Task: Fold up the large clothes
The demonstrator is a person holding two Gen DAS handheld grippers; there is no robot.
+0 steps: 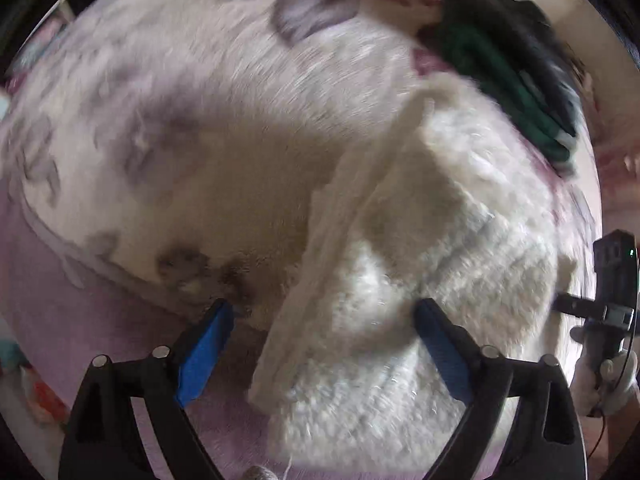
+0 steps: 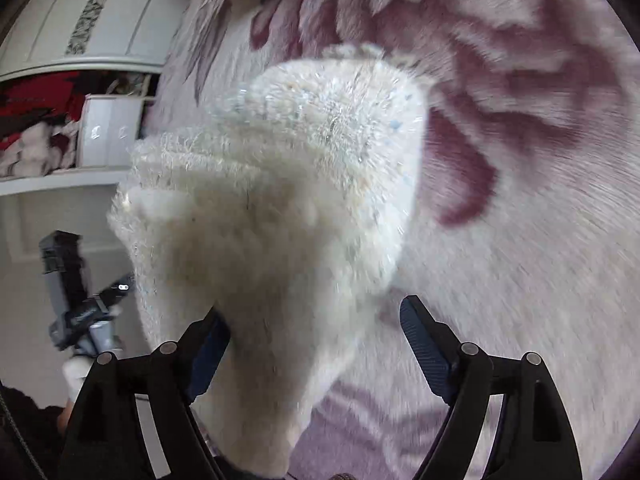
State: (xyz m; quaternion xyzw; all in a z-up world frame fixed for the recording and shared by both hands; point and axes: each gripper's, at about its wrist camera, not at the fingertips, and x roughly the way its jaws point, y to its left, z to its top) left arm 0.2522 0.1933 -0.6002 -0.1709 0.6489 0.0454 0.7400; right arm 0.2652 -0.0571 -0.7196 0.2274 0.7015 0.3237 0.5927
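We see the fluffy white garment [image 1: 420, 240] bunched on the floral blanket [image 1: 180, 120], lying between our left gripper [image 1: 324, 312]'s spread fingers. Our right gripper [image 2: 316, 316] gapes too, the garment against its left finger.

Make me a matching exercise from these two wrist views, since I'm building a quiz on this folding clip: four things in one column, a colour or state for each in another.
Things
1. sweater
2. blanket
3. folded garment
4. left gripper

Colour or state
A. dark green and black
B. fluffy cream-white
C. open, with blue pads on its fingers
D. pale with purple floral pattern

Pairs: 1-B, 2-D, 3-A, 4-C
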